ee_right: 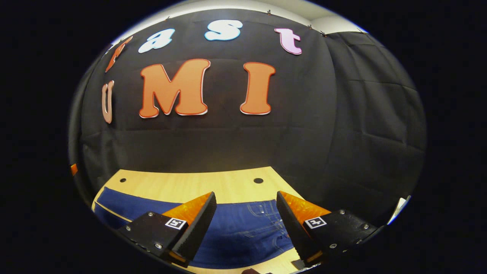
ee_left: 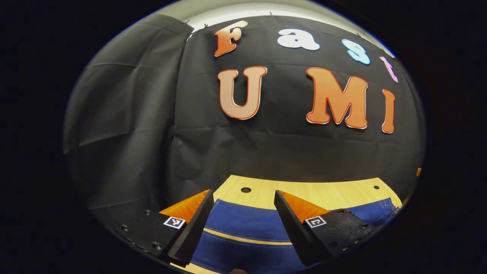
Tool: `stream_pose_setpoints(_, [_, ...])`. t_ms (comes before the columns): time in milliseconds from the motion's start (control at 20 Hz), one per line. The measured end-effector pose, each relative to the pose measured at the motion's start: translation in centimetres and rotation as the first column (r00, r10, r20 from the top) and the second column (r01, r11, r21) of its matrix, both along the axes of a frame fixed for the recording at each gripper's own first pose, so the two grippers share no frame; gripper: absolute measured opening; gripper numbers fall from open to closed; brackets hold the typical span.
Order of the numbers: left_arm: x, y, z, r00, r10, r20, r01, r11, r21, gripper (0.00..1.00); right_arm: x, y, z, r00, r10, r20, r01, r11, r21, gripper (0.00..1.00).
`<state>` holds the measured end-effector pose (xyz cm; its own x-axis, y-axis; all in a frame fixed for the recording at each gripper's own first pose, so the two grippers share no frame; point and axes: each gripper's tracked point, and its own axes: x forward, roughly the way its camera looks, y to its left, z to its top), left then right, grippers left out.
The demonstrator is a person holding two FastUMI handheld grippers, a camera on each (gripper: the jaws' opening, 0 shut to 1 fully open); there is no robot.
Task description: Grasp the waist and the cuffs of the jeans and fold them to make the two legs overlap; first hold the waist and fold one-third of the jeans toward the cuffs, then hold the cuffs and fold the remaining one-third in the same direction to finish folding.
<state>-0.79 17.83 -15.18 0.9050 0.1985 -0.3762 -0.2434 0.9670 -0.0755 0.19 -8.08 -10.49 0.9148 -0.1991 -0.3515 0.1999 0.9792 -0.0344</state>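
Both grippers, left [ee_left: 243,198] and right [ee_right: 246,199], gape wide above the jeans [ee_left: 243,224], whose stitched pocket [ee_right: 262,213] faces the right one.

The jeans [ee_left: 243,224] were deep blue, with paler stitching lines at the pocket end [ee_right: 262,213] towards the table's right edge. A thin strip of tan showed between their two legs. The table [ee_left: 327,192] was light wood — pale yellow grain — with small dark holes [ee_right: 258,180] near its far edge. The booth wall [ee_left: 152,125] was plain black cloth.
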Motion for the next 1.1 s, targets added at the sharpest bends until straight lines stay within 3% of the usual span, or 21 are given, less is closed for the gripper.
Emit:
stream_pose_setpoints(150, [-1.3, 1.7, -2.0, 0.997, 0.042, -0.058, -0.046, 0.998, -0.052, 0.98, -0.8, -1.7, -1.8, 0.998, -0.025, -0.055, 0.025, 1.000, 0.007, 0.97])
stream_pose_setpoints(350, [-3.1, 3.8, -5.3, 0.983, 0.096, -0.158, -0.121, 0.980, -0.160, 0.97, -2.0, -2.6, -5.2, 0.986, -0.048, -0.157, 0.065, 0.992, 0.105, 0.98])
stream_pose_setpoints(450, [-4.3, 4.8, -7.2, 0.965, 0.117, -0.234, -0.171, 0.959, -0.226, 0.97, -2.9, -3.1, -7.2, 0.974, -0.063, -0.216, 0.101, 0.980, 0.170, 0.98])
stream_pose_setpoints(550, [-6.1, 5.4, -10.3, 0.928, 0.123, -0.353, -0.230, 0.932, -0.280, 0.96, -3.5, -3.4, -9.1, 0.959, -0.073, -0.273, 0.142, 0.959, 0.245, 0.98])
stream_pose_setpoints(850, [-9.0, 6.6, -15.3, 0.855, 0.154, -0.495, -0.390, 0.820, -0.418, 0.97, -5.4, -5.8, -13.7, 0.898, -0.119, -0.423, 0.289, 0.885, 0.365, 0.99])
stream_pose_setpoints(1100, [-11.4, 7.4, -18.4, 0.808, 0.161, -0.567, -0.504, 0.687, -0.523, 0.97, -6.5, -7.5, -16.6, 0.859, -0.142, -0.492, 0.384, 0.814, 0.436, 0.98])
